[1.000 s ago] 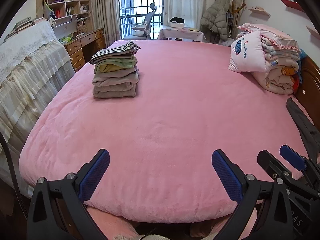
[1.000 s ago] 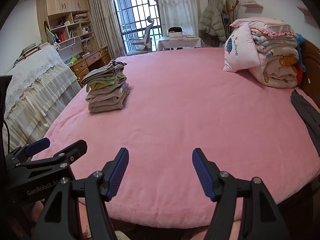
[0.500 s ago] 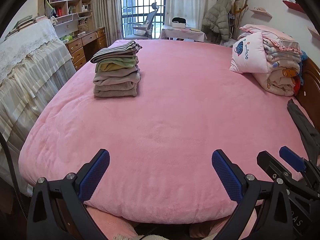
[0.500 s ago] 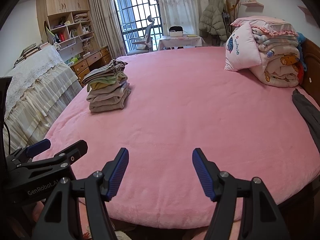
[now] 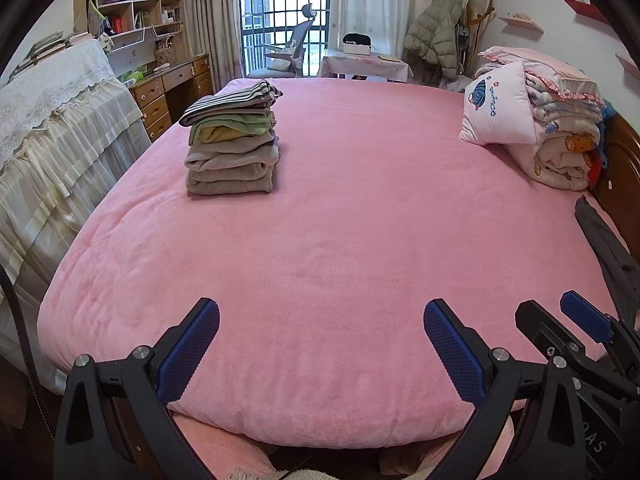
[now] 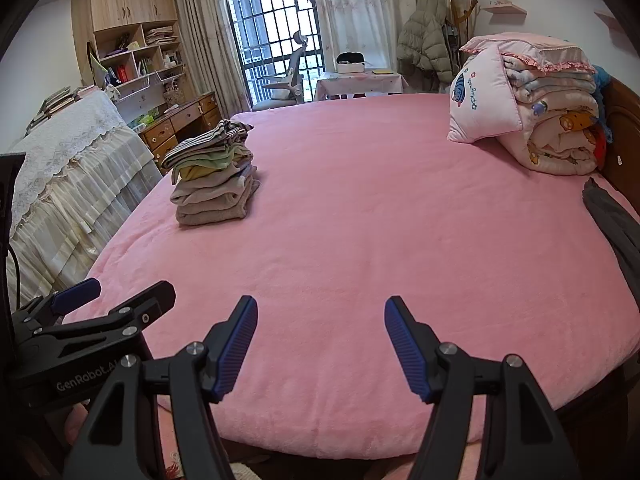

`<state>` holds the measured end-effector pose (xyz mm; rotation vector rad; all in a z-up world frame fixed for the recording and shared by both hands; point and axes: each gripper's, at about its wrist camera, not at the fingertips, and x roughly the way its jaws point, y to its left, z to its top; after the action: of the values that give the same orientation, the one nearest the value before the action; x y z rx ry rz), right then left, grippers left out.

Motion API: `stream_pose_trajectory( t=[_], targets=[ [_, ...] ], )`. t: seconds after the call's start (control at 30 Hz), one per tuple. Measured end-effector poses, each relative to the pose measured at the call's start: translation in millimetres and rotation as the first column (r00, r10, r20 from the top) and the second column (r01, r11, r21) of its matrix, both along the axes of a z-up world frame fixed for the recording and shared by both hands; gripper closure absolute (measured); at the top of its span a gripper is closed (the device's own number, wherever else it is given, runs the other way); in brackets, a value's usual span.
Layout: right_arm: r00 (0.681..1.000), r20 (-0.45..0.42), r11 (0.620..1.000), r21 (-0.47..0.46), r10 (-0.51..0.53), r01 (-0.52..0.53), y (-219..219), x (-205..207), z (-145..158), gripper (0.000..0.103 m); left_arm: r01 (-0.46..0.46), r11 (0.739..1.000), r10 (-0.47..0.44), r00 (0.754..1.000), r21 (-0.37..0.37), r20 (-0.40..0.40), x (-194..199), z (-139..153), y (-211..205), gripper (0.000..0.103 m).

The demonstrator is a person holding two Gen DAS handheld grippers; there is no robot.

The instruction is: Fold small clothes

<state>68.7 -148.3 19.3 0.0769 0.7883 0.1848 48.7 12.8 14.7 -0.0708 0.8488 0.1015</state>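
The left gripper (image 5: 322, 332) sits at the bottom of its own view with its blue-padded jaws spread wide and nothing between them, poised over the near edge of the bed (image 5: 340, 248); the right gripper (image 6: 320, 334) sits the same way at the bottom of its view, jaws apart and empty, its pads clear of the pink blanket; each gripper shows in the other's view, the right one at the lower right corner of the left view, the left one at the lower left corner of the right view, so the two are side by side at the foot of the frame. The stack of folded clothes (image 5: 232, 140) rests on the blanket in the upper left part of the bed, a striped piece on top, green and yellow pieces under it, grey and beige ones at the bottom; it is well apart from both grippers. A dark grey garment (image 5: 608, 248) lies unfolded along the right edge of the bed, just beside the wooden headboard (image 5: 622, 172). In the upper right, a pile of folded quilts (image 6: 560, 120) stands against the headboard with a pink pillow (image 6: 480, 104) leaning on its left side. Beyond the bed, at upper centre, a barred window (image 6: 272, 32) and an office chair (image 6: 290, 76) are visible; a wooden desk (image 5: 168, 88) with shelves stands at upper left.
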Motion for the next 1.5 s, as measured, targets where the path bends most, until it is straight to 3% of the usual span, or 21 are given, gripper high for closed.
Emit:
stream_pose_trajectory(
  t=[1.5],
  targets=[
    [1.000, -0.003, 1.000, 0.002, 0.000, 0.000, -4, 3, -1, 0.036, 0.030, 0.999, -0.030, 0.999, 0.009, -0.012, -2, -4, 11, 0.001]
  ],
)
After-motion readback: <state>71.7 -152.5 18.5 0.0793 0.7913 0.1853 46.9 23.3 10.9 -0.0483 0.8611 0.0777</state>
